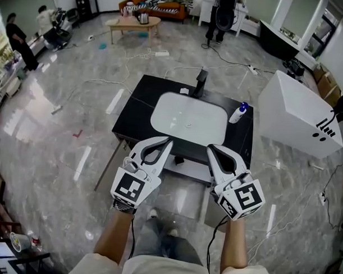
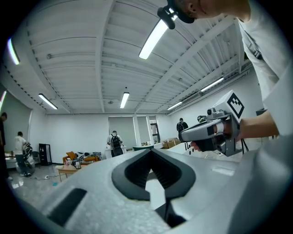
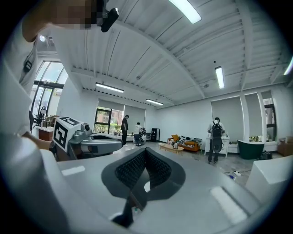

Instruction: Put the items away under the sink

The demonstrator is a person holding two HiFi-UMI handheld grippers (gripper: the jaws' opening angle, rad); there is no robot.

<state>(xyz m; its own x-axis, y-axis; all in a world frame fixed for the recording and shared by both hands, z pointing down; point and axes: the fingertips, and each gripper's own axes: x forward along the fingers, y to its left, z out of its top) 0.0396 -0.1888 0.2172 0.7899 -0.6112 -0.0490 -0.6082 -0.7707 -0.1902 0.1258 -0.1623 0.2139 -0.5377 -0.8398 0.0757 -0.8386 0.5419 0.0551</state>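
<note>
Well, left gripper (image 1: 169,141) and right gripper (image 1: 210,147) both hang clenched on nothing, so one should open before reaching what looks like a bottle (image 1: 238,113) beside the sink (image 1: 172,114).

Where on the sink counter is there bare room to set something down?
Bare: the counter left of the basin. Crowded: its right strip holds a blue-capped bottle; the faucet and a white item sit behind the basin.

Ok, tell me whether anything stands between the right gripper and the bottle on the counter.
Nothing visible does. In the head view only bare black countertop lies between the right gripper, shut and empty, and the bottle right of the basin.
</note>
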